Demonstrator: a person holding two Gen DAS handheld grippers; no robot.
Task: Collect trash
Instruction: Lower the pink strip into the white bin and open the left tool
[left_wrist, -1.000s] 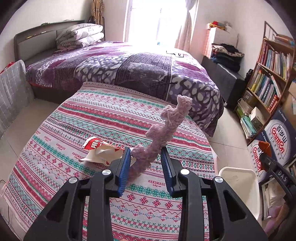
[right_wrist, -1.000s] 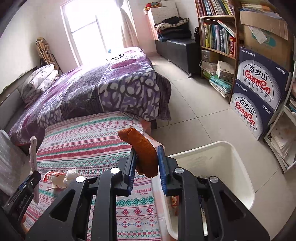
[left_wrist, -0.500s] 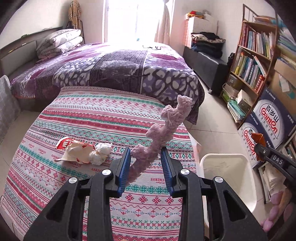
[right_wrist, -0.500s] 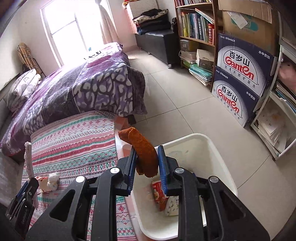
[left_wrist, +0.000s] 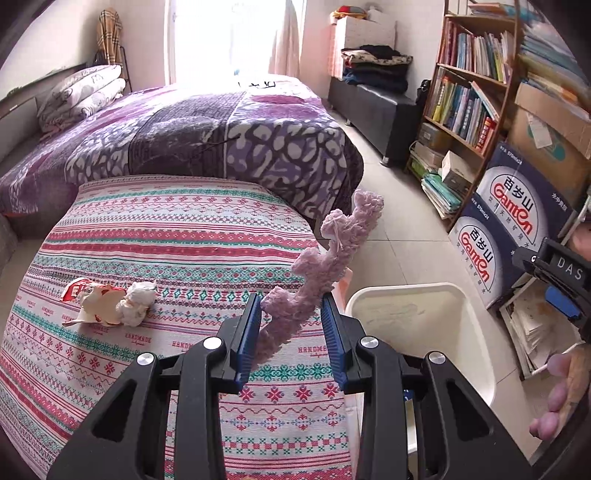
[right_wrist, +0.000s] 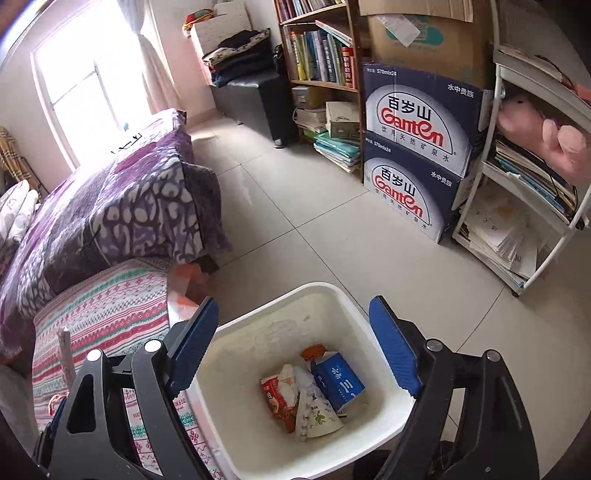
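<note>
We found the right gripper (right_wrist: 291, 347) spread wide over the bin (right_wrist: 325, 295), the left gripper (left_wrist: 290, 334) clamping pink fluff (left_wrist: 321, 266) near the table's (left_wrist: 155, 236) right edge. Releasing short would miss the bin.

Daylight from the blown-out window (left_wrist: 236, 37) fills the room softly; fisheye bending and dark vignetting mark the edges.

I can read "Ganten" in red, with "百岁山" above it, on two stacked dark blue cartons (right_wrist: 417, 155) beside the bookshelf. "DAS" stands in pale letters on the right gripper (left_wrist: 557, 288) (seen from the left wrist camera). "HANDMADE" repeats in small print across the striped tablecloth (left_wrist: 184, 236).
</note>
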